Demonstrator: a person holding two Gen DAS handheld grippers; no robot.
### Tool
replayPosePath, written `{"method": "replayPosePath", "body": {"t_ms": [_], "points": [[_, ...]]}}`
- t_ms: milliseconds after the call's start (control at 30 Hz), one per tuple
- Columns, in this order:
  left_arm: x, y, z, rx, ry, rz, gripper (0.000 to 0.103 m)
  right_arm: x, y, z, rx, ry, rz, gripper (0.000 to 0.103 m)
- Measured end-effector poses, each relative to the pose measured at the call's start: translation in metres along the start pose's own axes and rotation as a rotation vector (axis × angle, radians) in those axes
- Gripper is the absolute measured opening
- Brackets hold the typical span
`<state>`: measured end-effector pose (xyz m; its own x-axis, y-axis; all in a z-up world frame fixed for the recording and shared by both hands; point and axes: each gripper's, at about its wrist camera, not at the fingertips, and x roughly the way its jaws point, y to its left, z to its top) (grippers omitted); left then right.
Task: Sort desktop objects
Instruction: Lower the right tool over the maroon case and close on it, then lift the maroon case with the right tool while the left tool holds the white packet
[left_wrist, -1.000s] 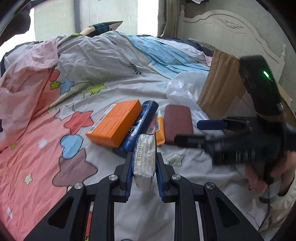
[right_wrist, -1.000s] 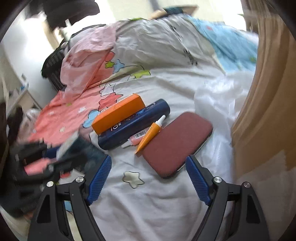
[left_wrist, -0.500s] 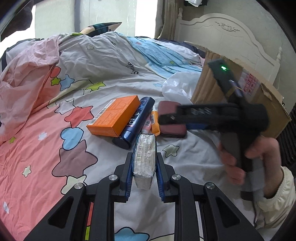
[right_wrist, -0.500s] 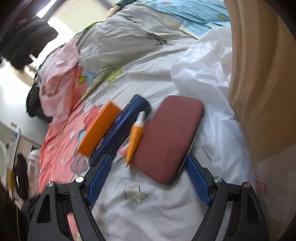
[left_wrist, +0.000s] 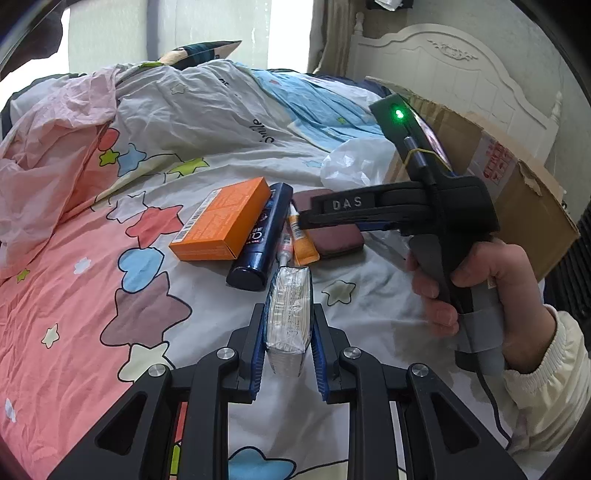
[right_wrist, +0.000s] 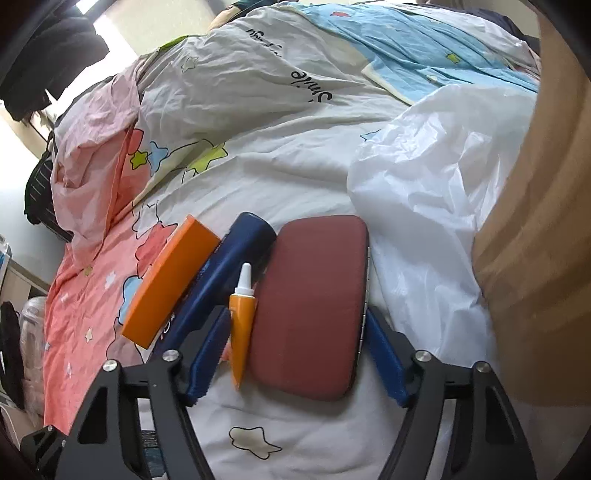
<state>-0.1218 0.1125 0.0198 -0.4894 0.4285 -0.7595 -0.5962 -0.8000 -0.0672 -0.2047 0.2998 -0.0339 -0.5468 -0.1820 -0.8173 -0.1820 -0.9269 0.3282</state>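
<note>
The left gripper (left_wrist: 289, 325) is clamped on a clear-wrapped tissue pack (left_wrist: 290, 317), standing on edge between its blue pads and held above the star-printed bedsheet (left_wrist: 110, 258); just beyond it a row of things lies side by side on the sheet: an orange box (left_wrist: 225, 221), a dark blue bottle (left_wrist: 264, 236) touching the box's edge, a small orange tube (right_wrist: 242, 321) with a white cap, and a maroon case (right_wrist: 314, 306); a thin pinkish item shows between bottle and tube, too hidden to name; the right gripper (right_wrist: 295, 350), gripped by a hand (left_wrist: 480, 288) in a cream sleeve (left_wrist: 546, 376), has come down over the near end of the case, and its jaws are closing with both the case and the orange tube between them; the right pad sits at the case's metal-edged side and may just touch it, while the left pad stands beside the tube with a sliver of gap, so the grip does not look firm yet; a crumpled white plastic bag (right_wrist: 424, 177) lies just past the case, against a brown cardboard box (left_wrist: 517, 184) at the right; a white headboard (left_wrist: 461, 62) rises behind the box, and a pink quilt (left_wrist: 48, 147) is bunched at the far left.
</note>
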Motion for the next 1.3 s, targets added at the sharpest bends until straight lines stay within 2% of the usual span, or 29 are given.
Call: {"method": "replayPosePath", "body": {"t_ms": [33, 300, 400, 500, 600, 667, 767, 833, 1100, 1300], "points": [[0.001, -0.001, 0.002, -0.006, -0.008, 0.008, 0.023, 0.0, 0.001, 0.0, -0.016, 0.003, -0.025, 0.059], [0.016, -0.011, 0.021, 0.004, -0.009, 0.05, 0.023, 0.002, 0.01, -0.004, -0.125, 0.034, -0.082, 0.06], [0.02, -0.009, 0.021, 0.002, -0.003, 0.06, 0.023, 0.007, 0.014, 0.0, -0.164, 0.05, -0.109, 0.067], [0.021, -0.006, 0.02, -0.005, 0.004, 0.06, 0.023, 0.019, 0.022, 0.0, -0.23, 0.09, -0.145, 0.08], [0.021, -0.003, 0.02, -0.012, 0.008, 0.058, 0.023, 0.026, 0.034, -0.001, -0.304, 0.093, -0.212, 0.083], [0.021, -0.002, 0.02, -0.014, 0.01, 0.056, 0.023, 0.027, 0.034, 0.001, -0.308, 0.085, -0.213, 0.08], [0.021, -0.001, 0.019, -0.013, 0.015, 0.054, 0.023, 0.022, 0.027, 0.003, -0.307, 0.083, -0.208, 0.067], [0.02, -0.002, 0.018, -0.012, 0.014, 0.053, 0.023, 0.019, 0.024, 0.003, -0.304, 0.082, -0.207, 0.063], [0.013, -0.005, 0.018, -0.009, 0.004, 0.046, 0.023, -0.007, 0.036, -0.015, -0.352, 0.043, -0.224, 0.062], [0.006, -0.008, 0.015, -0.013, 0.001, 0.042, 0.023, -0.032, 0.045, -0.023, -0.374, 0.016, -0.187, 0.061]]}}
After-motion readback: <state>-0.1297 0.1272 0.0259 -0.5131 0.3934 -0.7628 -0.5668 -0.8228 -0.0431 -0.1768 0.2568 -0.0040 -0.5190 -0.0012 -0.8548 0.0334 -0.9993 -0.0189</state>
